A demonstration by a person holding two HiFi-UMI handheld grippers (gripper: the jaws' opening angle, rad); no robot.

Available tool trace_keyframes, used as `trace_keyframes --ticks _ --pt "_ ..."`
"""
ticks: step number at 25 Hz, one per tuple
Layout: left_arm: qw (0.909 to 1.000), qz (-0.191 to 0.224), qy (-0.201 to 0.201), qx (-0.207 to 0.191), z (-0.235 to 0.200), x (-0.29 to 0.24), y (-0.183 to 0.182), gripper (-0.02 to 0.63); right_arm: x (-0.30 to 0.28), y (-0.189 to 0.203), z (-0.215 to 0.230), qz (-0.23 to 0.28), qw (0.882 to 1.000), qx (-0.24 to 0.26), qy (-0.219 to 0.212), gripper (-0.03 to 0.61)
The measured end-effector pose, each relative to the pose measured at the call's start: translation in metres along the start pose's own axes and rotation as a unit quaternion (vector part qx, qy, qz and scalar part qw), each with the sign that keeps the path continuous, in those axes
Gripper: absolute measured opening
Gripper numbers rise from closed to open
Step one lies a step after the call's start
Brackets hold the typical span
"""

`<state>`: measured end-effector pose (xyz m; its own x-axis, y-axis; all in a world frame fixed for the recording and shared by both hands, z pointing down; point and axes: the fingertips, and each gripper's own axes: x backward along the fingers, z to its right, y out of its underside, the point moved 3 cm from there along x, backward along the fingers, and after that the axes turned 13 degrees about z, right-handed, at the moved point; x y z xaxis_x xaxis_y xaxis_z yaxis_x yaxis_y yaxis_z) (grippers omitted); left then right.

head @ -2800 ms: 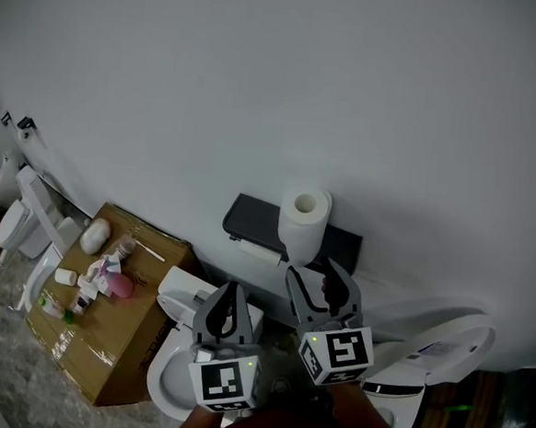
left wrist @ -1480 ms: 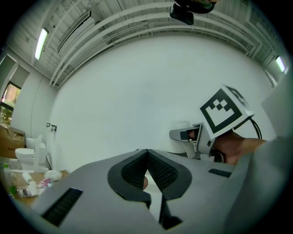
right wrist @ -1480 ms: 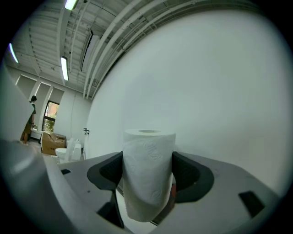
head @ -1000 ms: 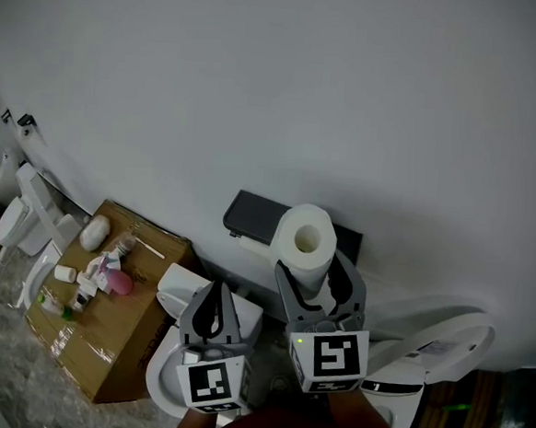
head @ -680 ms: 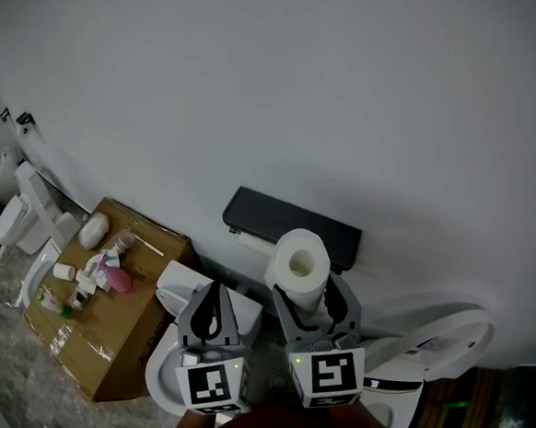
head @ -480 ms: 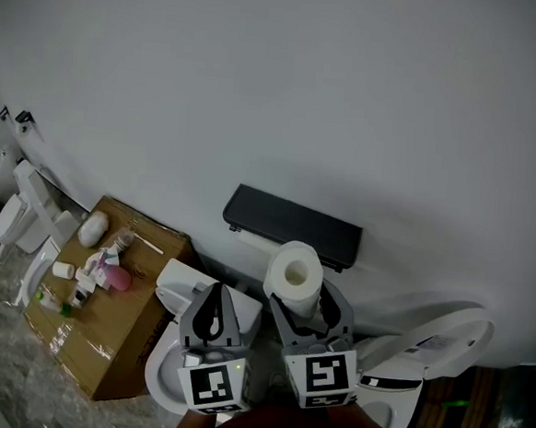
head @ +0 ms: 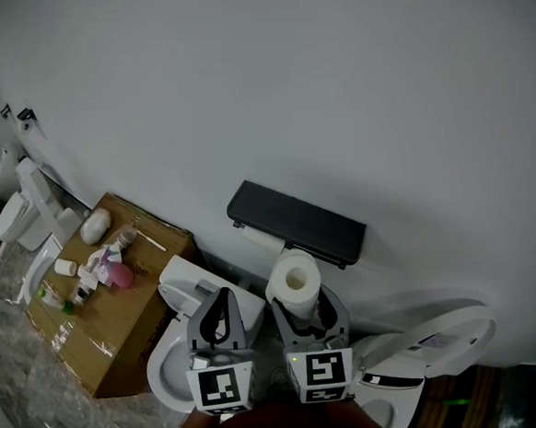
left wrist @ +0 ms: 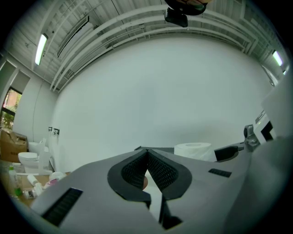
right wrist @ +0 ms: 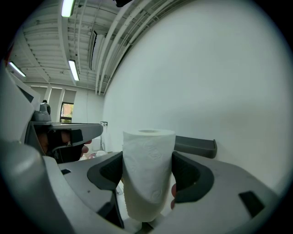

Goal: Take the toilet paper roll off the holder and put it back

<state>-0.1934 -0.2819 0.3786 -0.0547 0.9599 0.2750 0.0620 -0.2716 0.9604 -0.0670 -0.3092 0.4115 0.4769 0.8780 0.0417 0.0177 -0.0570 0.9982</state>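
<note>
Holding the toilet paper roll [head: 296,280] upright in my right gripper [head: 308,310], jaws pinching it on both sides, the paper squeezed in where the pads bite. The roll is off the dark wall holder [head: 297,223], sitting near it at the holder's 6 o'clock. My left gripper [head: 225,299] is at 9 o'clock of the right one, jaws pressed together on nothing, over a white toilet [head: 181,289]. A cardboard box [head: 119,344] with small toiletries on top lies at 8 o'clock in the head view.

box items [head: 93,264]: too small to name | roll [head: 296,282] base: hidden (right tongs [head: 308,313])
</note>
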Motion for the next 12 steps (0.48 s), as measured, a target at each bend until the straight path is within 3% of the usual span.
trace_keyframes --ticks 12 --pt "1.0 -0.001 -0.001 0.001 0.0017 0.0024 -0.0027 0.014 0.0032 -0.0048 -0.0028 0.006 1.0 0.002 -0.001 0.33"
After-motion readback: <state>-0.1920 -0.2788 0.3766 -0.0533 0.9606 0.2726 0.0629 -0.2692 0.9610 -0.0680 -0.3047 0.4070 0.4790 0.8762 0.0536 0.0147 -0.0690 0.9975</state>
